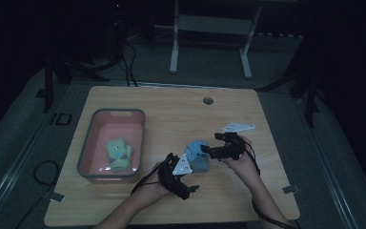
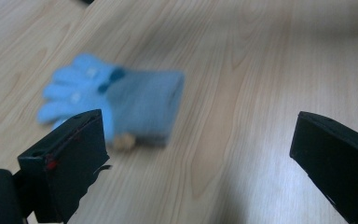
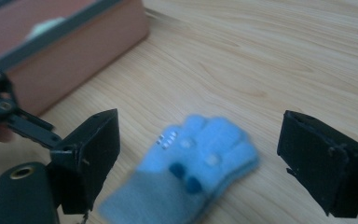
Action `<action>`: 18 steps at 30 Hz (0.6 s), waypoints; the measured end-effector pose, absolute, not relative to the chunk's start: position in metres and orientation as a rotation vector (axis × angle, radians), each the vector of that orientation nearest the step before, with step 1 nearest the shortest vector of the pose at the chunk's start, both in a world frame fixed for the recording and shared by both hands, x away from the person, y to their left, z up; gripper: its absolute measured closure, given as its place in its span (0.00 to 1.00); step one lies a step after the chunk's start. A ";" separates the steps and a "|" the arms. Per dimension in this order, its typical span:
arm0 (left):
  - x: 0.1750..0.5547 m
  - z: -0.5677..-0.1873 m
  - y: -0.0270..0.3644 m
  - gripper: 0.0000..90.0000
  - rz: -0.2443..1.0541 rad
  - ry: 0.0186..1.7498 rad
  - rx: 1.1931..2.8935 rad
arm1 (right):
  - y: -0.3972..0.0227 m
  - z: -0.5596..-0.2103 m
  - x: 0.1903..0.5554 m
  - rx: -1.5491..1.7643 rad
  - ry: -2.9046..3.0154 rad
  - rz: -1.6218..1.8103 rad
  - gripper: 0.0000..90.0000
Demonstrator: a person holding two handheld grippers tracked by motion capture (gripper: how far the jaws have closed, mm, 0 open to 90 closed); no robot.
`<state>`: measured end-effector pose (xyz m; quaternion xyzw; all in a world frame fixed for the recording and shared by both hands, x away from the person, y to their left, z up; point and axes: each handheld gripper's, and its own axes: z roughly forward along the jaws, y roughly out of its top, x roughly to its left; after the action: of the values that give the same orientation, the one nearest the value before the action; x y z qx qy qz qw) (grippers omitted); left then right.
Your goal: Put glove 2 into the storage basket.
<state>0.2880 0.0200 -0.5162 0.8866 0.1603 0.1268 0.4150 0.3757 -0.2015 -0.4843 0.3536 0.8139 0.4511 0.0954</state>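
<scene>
While both claws gape, blue glove (image 3: 200,172) lies flat, seemingly untouched

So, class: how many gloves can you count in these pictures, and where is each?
2. A blue glove lies on the table between the two grippers; a green glove lies inside the pink bin. More could be hidden beneath it.
</scene>
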 end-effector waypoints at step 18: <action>0.322 -0.539 -0.007 0.26 0.430 0.227 2.316 | -0.192 -0.534 0.416 1.132 2.515 1.214 0.35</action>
<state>0.3216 -0.0069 -0.5386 0.9060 0.0889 0.1684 0.3780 0.4158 -0.1924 -0.5338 0.3750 0.8328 0.4022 0.0641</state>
